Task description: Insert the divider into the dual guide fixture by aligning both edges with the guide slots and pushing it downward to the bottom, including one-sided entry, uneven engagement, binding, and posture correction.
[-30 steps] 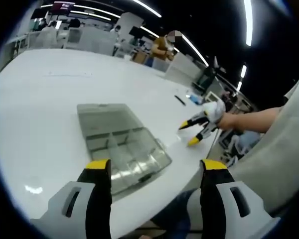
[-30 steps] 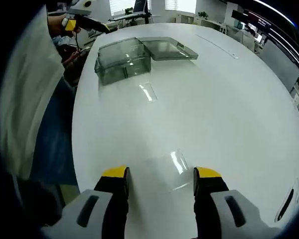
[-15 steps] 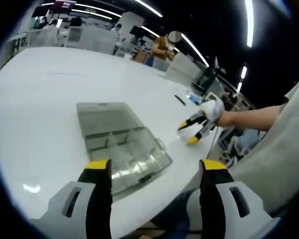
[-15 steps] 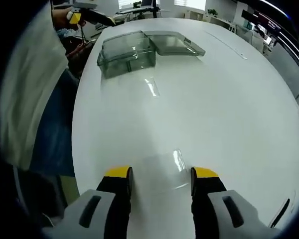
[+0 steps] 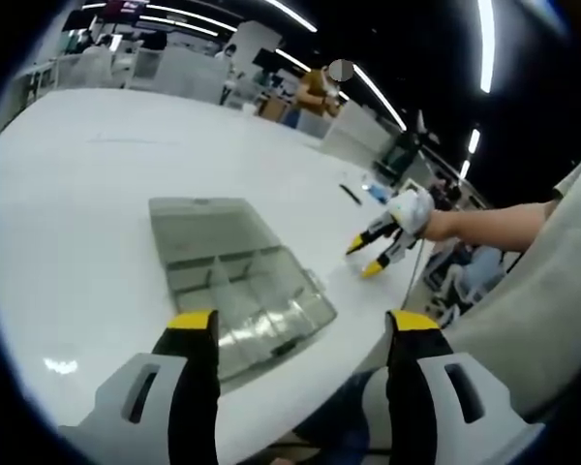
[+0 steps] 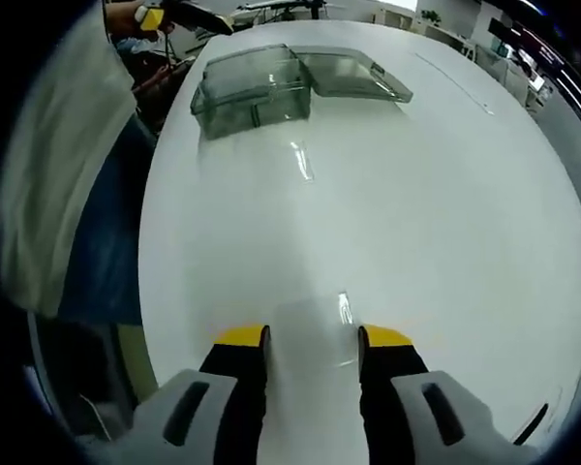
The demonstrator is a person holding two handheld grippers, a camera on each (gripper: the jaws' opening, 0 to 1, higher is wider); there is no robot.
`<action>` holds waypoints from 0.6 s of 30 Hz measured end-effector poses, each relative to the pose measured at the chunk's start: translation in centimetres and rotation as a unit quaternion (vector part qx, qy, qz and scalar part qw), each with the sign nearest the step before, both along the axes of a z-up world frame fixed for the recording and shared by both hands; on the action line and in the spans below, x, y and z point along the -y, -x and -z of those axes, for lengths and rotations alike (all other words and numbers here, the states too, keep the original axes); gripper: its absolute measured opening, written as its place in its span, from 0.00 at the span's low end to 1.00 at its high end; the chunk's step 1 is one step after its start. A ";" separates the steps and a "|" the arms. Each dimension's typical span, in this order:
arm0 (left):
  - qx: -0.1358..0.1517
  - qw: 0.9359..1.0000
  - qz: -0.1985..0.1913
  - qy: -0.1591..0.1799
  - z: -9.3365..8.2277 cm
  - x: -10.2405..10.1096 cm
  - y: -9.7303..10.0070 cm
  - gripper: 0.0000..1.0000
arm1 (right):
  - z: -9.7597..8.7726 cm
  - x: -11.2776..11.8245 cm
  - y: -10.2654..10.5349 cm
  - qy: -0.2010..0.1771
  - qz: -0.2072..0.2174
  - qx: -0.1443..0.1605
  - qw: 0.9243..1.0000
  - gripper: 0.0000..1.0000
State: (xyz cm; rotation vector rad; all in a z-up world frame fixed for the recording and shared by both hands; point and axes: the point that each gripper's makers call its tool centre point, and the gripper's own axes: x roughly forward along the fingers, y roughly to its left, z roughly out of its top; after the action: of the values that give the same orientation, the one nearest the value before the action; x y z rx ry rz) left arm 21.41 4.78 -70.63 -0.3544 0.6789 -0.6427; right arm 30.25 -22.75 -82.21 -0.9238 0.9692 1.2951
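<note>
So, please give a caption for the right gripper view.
Right gripper closing on a clear divider lying on the white table.

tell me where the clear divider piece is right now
In the right gripper view the clear divider lies flat on the white table, between the right gripper jaws.

The clear divider between the right gripper jaws is nearly invisible against the white table; its edges perhaps blur, and contact cannot be told.
</note>
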 end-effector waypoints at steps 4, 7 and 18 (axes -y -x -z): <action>0.000 1.000 -0.001 0.001 -0.1 0.0 -0.1 0.67 | 0.0 0.0 0.0 0.005 -0.002 -0.001 1.000 0.31; 0.000 1.000 0.000 0.001 0.0 0.1 0.0 0.67 | -0.1 0.0 -0.1 0.009 -0.004 -0.002 1.000 0.30; 0.003 1.000 -0.002 0.000 -0.1 -0.2 -0.2 0.67 | 0.0 0.1 -0.1 0.016 -0.014 -0.002 1.000 0.29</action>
State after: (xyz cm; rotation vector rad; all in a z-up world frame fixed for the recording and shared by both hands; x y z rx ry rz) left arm 21.58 4.94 -70.54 -0.3531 0.6734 -0.6397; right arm 30.39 -22.82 -82.24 -0.9630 0.9860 1.3088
